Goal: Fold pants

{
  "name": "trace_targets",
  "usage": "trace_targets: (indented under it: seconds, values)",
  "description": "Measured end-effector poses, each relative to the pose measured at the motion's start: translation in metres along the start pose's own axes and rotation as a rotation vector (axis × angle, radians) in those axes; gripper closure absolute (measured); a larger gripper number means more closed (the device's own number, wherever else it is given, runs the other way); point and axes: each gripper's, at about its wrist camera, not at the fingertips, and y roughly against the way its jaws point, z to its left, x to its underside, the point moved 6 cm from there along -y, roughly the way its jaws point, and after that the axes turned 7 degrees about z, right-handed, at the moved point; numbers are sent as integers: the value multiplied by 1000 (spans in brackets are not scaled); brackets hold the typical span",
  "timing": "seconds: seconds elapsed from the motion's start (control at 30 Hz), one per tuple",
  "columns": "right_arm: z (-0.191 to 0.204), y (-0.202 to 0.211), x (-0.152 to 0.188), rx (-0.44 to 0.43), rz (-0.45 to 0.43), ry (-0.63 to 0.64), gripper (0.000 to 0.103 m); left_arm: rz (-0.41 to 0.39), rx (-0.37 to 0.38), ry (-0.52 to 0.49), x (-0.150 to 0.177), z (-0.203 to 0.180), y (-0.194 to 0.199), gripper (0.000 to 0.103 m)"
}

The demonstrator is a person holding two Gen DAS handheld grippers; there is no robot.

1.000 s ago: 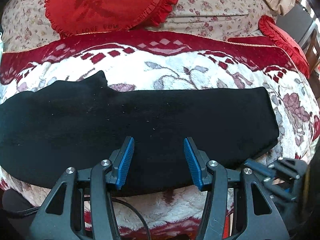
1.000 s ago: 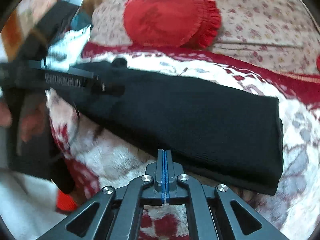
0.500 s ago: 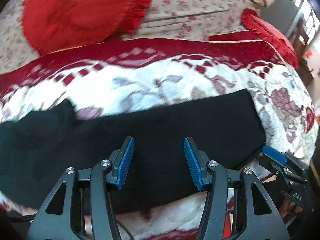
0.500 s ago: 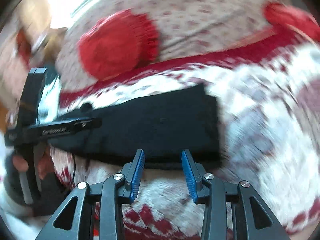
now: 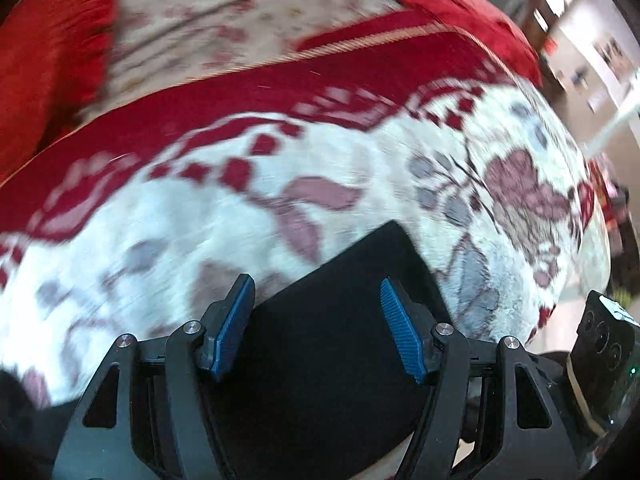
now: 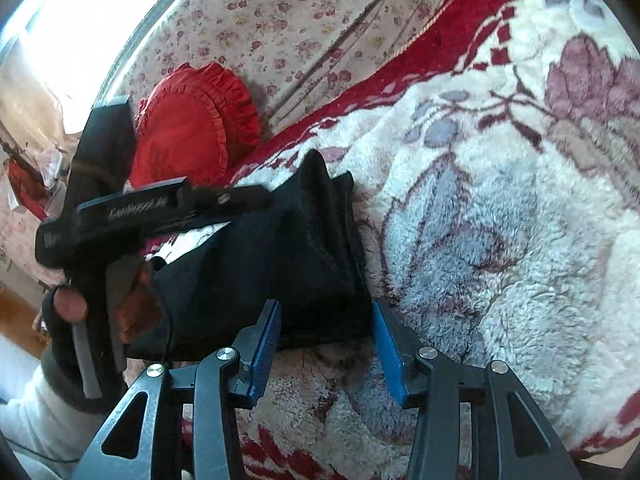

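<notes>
Your left hand-held gripper (image 5: 316,328) has just been opening over the black pants (image 6: 272,264), which lie folded lengthwise on the blanket (image 6: 500,220), and your right hand-held gripper (image 6: 326,344), also opening, straddles their end ungripped: crosswise folds remain.

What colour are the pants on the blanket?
Plain black. The pants show best in the right wrist view, lying on the white, red-flowered blanket.

Both wrist cameras look steeply down, close over the bed, sharing the black pants (image 5: 332,344) on the blanket (image 6: 500,240)
</notes>
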Motion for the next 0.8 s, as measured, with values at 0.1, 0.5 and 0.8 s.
trace_targets:
  seconds: [0.1, 0.5, 0.8]
  values:
    - [-2, -2, 1, -27, -8, -12, 57, 33, -6, -40, -9, -18, -19, 33]
    - [6, -17, -12, -57, -10, 18, 81, -13, -158, -196, -2, -44, -30, 38]
    - [79, 6, -30, -45, -75, 242, 89, -125, 3, -126, 1, -20, 51, 68]
